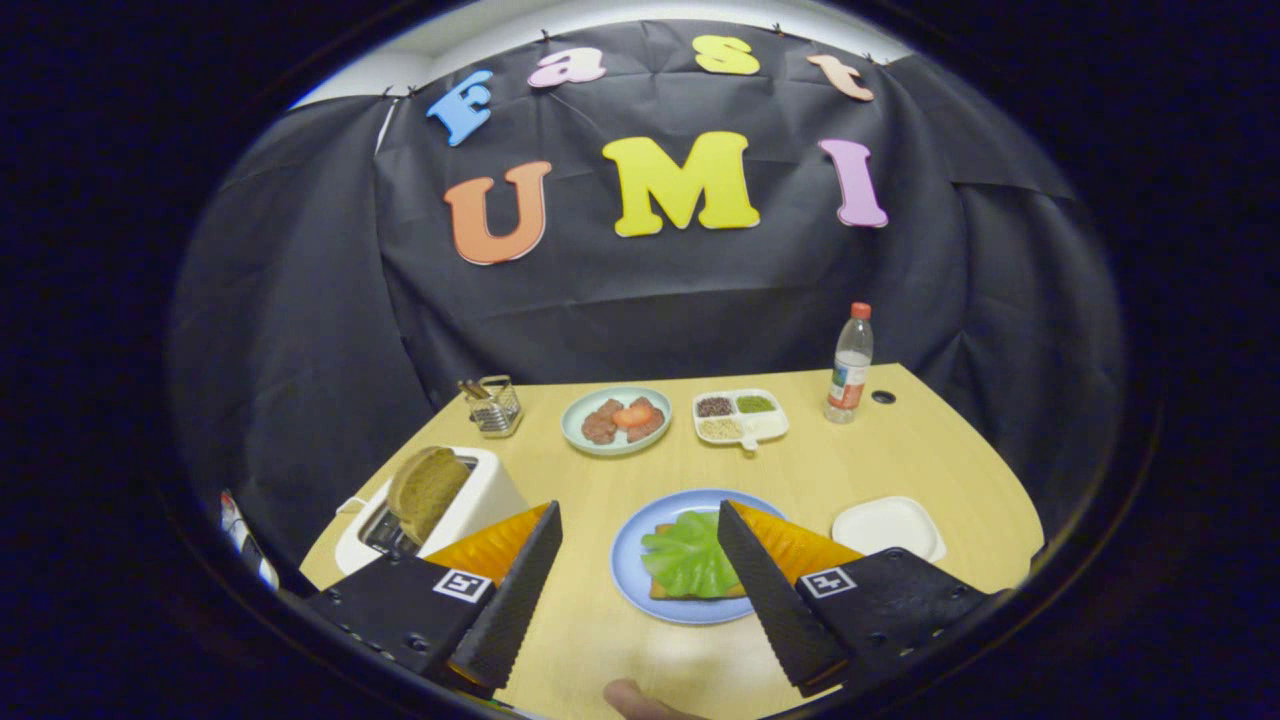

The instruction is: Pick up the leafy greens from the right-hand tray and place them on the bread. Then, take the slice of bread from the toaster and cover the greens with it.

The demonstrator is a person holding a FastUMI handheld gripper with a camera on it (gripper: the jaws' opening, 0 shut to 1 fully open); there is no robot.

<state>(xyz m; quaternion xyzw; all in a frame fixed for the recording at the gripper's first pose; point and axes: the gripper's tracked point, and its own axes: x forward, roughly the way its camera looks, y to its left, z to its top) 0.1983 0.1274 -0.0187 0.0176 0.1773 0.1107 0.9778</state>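
Note:
The leafy greens (688, 553) lie on a slice of bread (664, 590) on a blue plate (632, 560), just ahead of my fingers and partly behind the right fingertip. My gripper (640, 520) is open, with nothing between its fingers. To the left stands a white toaster (470, 505) with a brown slice of bread (425, 490) sticking up from its slot, just beyond my left finger. The white tray (890, 527) on the right sits bare beside the right finger.
Farther back on the wooden table (600, 640) are a pale green plate of meat and tomato slices (616, 420), a divided white dish of seeds and spices (740, 416), a small wire basket (493, 405) and a plastic bottle (851, 365). A fingertip (640, 700) of a person shows below.

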